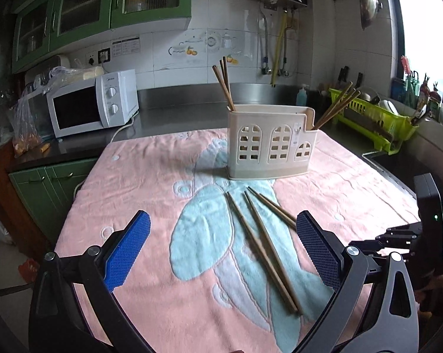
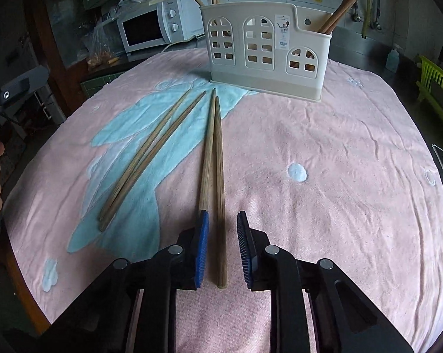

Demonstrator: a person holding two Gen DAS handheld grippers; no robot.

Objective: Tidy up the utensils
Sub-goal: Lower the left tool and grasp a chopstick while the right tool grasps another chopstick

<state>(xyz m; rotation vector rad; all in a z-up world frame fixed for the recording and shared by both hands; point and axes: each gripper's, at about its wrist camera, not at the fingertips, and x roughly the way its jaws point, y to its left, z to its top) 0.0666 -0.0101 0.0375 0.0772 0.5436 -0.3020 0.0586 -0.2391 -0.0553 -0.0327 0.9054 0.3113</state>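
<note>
From the left wrist, the left gripper [image 1: 223, 242] has its jaws wide open, with nothing between the blue pads. Under it is a pink towel with a light blue picture [image 1: 139, 182], spread over the counter. 4 long brown wooden chopsticks [image 1: 262, 244] lie loose on the towel, just past the jaws. Behind them stands a cream plastic utensil holder with little window holes [image 1: 270, 144]. More chopsticks stick up out of it, some at its left end and some at its right end. A white microwave oven [image 1: 93, 104] sits far back on the left, and a bright green dish rack [image 1: 371, 120] is on the right.

From the right wrist, the right gripper [image 2: 221, 250] is low over the towel. Its jaws are close together but do not press on anything. 1 chopstick lies in the gap between the pads, and its twin lies under the left pad. The other 2 chopsticks lie together further left. The holder stands at the far end, tips of the chopsticks pointing toward it.
</note>
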